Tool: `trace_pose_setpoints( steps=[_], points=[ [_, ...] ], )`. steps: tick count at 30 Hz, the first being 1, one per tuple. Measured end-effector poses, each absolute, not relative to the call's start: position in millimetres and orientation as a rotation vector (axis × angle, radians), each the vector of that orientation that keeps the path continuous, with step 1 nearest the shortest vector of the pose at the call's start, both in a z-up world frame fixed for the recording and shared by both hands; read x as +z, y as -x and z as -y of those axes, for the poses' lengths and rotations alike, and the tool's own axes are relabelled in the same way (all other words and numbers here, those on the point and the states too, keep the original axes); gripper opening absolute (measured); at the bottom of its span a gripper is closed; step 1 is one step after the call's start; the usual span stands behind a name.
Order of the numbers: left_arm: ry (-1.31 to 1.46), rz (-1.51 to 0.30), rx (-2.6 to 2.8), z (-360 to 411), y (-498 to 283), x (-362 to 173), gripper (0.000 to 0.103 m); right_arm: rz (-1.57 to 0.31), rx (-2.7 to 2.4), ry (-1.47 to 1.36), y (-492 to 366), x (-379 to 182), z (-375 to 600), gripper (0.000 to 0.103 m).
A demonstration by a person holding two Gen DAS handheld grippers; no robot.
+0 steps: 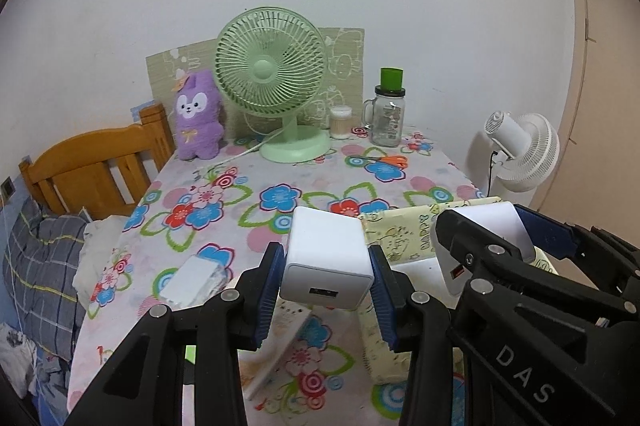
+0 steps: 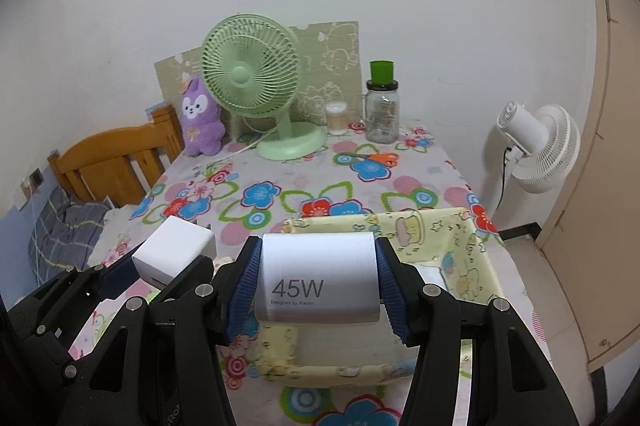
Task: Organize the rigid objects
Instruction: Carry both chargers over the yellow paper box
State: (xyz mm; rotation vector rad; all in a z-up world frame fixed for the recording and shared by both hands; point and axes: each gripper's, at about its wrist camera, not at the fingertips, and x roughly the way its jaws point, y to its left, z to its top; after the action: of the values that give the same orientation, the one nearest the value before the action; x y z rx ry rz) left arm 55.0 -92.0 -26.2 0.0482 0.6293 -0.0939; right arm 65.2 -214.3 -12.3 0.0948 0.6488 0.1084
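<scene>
My left gripper is shut on a small white cube charger, held above the flowered table. It shows from the side in the right wrist view. My right gripper is shut on a larger white charger marked 45W, held over a yellow fabric box. That charger and gripper also show in the left wrist view. Another white charger and a white power strip lie on the table below my left gripper.
At the back stand a green desk fan, a purple plush toy, a cotton-swab jar and a glass jar with a green cap. Orange scissors lie nearby. A wooden headboard is left, a white floor fan right.
</scene>
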Motion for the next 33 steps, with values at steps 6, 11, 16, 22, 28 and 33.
trace_pose_setpoints(
  steps=[6,11,16,22,28,33],
  points=[
    [-0.058,-0.626,-0.103,111,-63,-27,0.043,-0.646,0.096,-0.098,-73,-13,232,0.059],
    [-0.051,-0.633,-0.137,127,-71,-29,0.043,-0.649,0.068,-0.105,-81,-15,248,0.059],
    [-0.052,-0.658,-0.152,139,-85,-36,0.043,-0.667,0.053,-0.118,-93,-23,261,0.059],
    [-0.052,-0.690,-0.168,150,-103,-45,0.043,-0.694,0.043,-0.137,-110,-34,274,0.059],
    [-0.054,-0.731,-0.156,158,-122,-58,0.043,-0.733,0.049,-0.151,-132,-50,282,0.059],
    [-0.050,-0.777,-0.149,162,-135,-68,0.043,-0.766,0.050,-0.158,-148,-62,287,0.059]
  ],
)
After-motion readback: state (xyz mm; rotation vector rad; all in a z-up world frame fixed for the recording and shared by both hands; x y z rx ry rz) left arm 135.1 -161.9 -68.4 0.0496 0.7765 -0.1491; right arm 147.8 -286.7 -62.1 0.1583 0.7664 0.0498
